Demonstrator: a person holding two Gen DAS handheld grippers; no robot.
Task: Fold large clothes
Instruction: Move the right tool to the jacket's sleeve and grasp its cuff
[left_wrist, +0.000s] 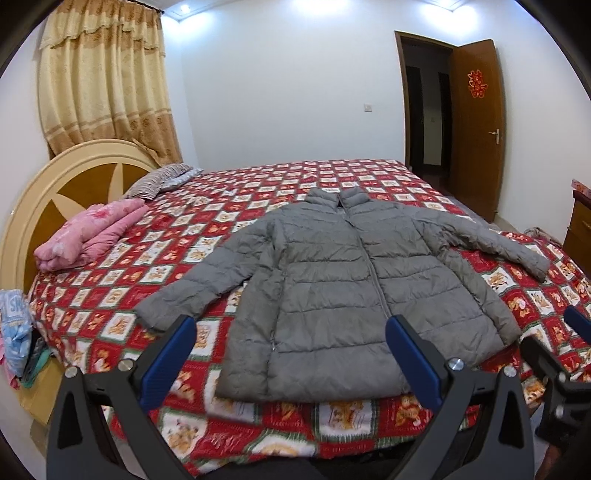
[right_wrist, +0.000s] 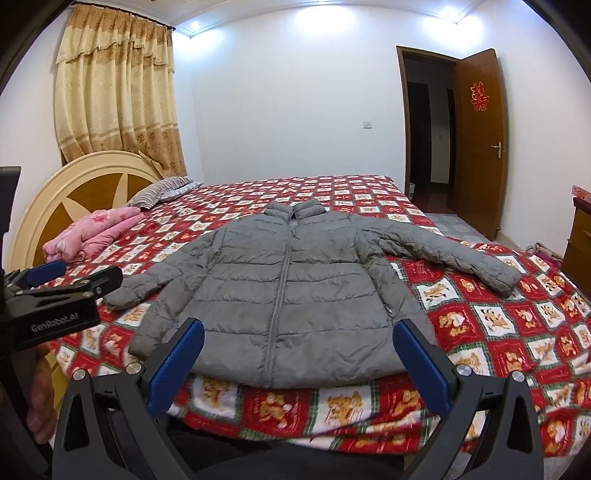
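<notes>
Grey jacket (left_wrist: 351, 295) spread flat, zipped, on the bed (left_wrist: 258, 192). Left tongs (left_wrist: 291, 362) and right tongs (right_wrist: 301, 363) wide open, empty, above jacket's hem, apart from it.

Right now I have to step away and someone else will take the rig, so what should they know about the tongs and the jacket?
Left tongs: open, holding nothing, hovering at the near edge of the bed.
Right tongs: open, holding nothing, also at the near edge.
Grey puffer jacket: lies flat on the red patterned bedspread, zipped, front up, collar away from you, hem toward you, both sleeves spread out to the sides.
Done: jacket laid out.
Left: all folding; no fold shows yet. Probably start with a sleeve.
</notes>
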